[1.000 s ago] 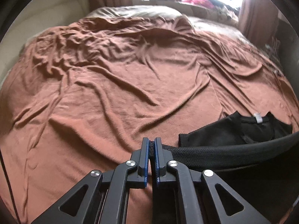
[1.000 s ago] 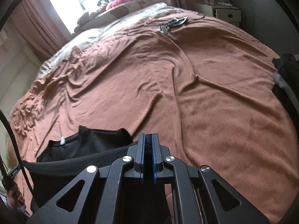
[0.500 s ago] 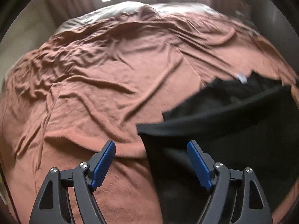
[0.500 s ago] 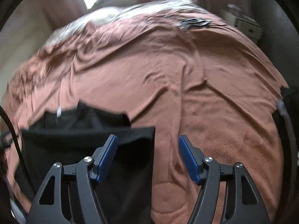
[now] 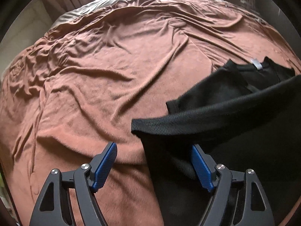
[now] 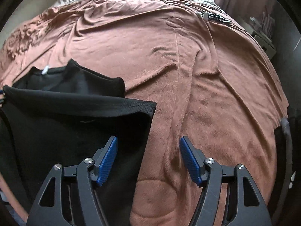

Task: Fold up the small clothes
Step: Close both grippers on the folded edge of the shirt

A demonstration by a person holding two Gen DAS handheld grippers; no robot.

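Note:
A black garment point(image 5: 235, 116) lies folded over itself on the brown blanket point(image 5: 112, 66), its ribbed hem on top and a white neck label point(image 5: 256, 63) at its far end. My left gripper point(image 5: 153, 164) is open just behind the hem's left corner, holding nothing. In the right wrist view the same garment point(image 6: 71, 116) lies at the left, with its label point(image 6: 45, 69) farther back. My right gripper point(image 6: 148, 160) is open over the hem's right corner, its left finger above the cloth, and holds nothing.
The brown blanket point(image 6: 207, 75) covers the whole bed and is wrinkled at the left. A small dark object point(image 6: 214, 17) lies at the bed's far right. Dark clothes point(image 6: 287, 131) sit at the bed's right edge. A white bedside unit point(image 6: 263, 35) stands beyond.
Both grippers were shut on the garment's hem a second ago. They have opened and let it drop onto the garment, then drawn back a little.

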